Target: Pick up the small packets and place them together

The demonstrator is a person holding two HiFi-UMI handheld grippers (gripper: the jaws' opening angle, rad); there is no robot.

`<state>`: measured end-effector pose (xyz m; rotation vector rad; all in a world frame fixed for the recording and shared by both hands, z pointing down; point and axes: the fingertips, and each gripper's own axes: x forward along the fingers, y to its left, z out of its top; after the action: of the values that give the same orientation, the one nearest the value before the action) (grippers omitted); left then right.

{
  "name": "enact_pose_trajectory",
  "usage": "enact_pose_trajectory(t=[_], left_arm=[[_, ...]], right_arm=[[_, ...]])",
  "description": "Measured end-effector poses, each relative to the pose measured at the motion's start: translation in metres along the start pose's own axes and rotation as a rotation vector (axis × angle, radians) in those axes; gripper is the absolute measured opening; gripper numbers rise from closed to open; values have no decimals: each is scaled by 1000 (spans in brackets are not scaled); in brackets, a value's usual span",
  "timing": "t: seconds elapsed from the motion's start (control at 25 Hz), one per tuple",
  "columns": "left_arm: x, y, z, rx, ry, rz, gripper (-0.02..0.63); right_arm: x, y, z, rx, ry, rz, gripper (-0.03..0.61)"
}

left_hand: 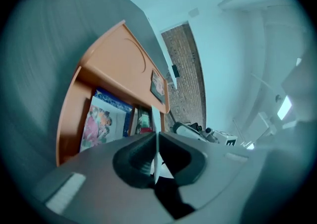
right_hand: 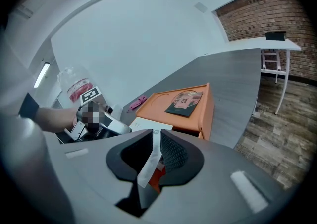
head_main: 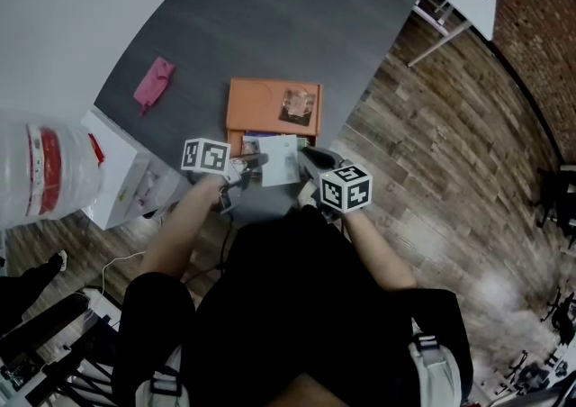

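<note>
left claw [left_hand: 156,136] and right claw [right_hand: 156,134] each pinch a thin packet [right_hand: 150,159]; orange box [head_main: 256,104] ahead, pink cloth [head_main: 153,84] apart.

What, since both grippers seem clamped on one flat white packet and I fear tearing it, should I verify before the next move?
1. Left gripper holding the flat white packet: ok, jaws shut on its edge.
2. Right gripper hold: ok, jaws clamped on a white edge, apparently the same packet.
3. Packet free of the orange open-fronted box: cannot tell; it overlaps the box front in the head view.
4. Small dark packet on the box top: ok, lying flat, untouched.
5. Pink cloth on the grey table: ok, well aside.
</note>
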<state>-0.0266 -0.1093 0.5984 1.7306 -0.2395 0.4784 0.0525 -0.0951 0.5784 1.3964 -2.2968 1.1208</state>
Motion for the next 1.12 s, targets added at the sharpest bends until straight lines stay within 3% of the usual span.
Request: enact_pose_trajectory(t=[0.36, 0.64, 1.12], left_arm=[[-17, -19, 14, 183, -37, 54, 17], [-34, -9, 69, 277, -63, 160, 17], [-29, 24, 139, 268, -36, 269, 17]], right_arm=[[8, 13, 15, -40, -20, 28, 49], [13, 17, 23, -60, -25, 33, 51], [19, 14, 25, -53, -14, 14, 51]])
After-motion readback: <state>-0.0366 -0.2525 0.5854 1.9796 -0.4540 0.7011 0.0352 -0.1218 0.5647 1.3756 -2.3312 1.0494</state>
